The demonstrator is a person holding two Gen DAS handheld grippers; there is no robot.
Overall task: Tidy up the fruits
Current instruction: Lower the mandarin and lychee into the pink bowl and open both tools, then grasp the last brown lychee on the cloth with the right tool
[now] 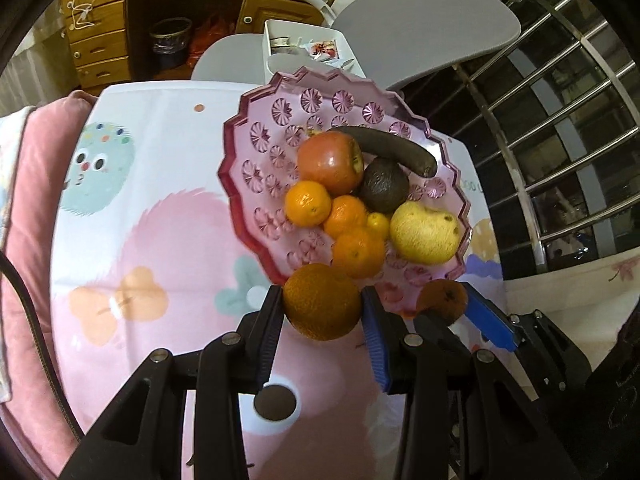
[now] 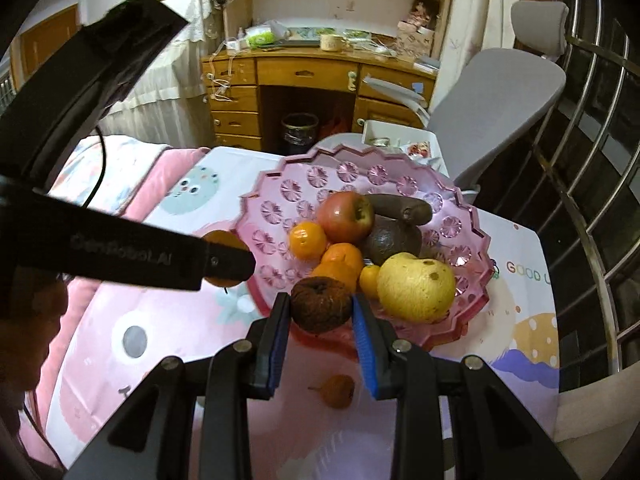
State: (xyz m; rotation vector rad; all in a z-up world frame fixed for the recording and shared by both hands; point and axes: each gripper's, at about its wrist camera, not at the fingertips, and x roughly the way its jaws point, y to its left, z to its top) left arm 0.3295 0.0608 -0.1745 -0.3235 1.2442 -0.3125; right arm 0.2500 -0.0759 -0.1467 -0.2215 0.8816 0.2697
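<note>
A pink glass fruit plate [image 1: 256, 148] [image 2: 280, 184] holds a red apple [image 1: 330, 162], a dark banana [image 1: 392, 150], an avocado [image 1: 384, 186], a yellow pear [image 1: 424, 232] and several mandarins [image 1: 308, 203]. My left gripper [image 1: 322, 300] is shut on a large orange [image 1: 322, 302] just at the plate's near rim. My right gripper [image 2: 320, 306] is shut on a shrivelled brown fruit [image 2: 320, 304] at the plate's near edge; it also shows in the left wrist view [image 1: 442, 300]. The left gripper's arm [image 2: 120, 256] crosses the right wrist view.
A small orange-brown fruit [image 2: 338, 390] lies on the cartoon-print cloth [image 1: 160, 240] below the right gripper. A pink cushion [image 1: 32, 200] lies at the left. A grey chair [image 1: 420, 28], a white bin [image 1: 304, 46], a wooden desk [image 2: 304, 76] and a metal railing [image 1: 560, 120] stand beyond.
</note>
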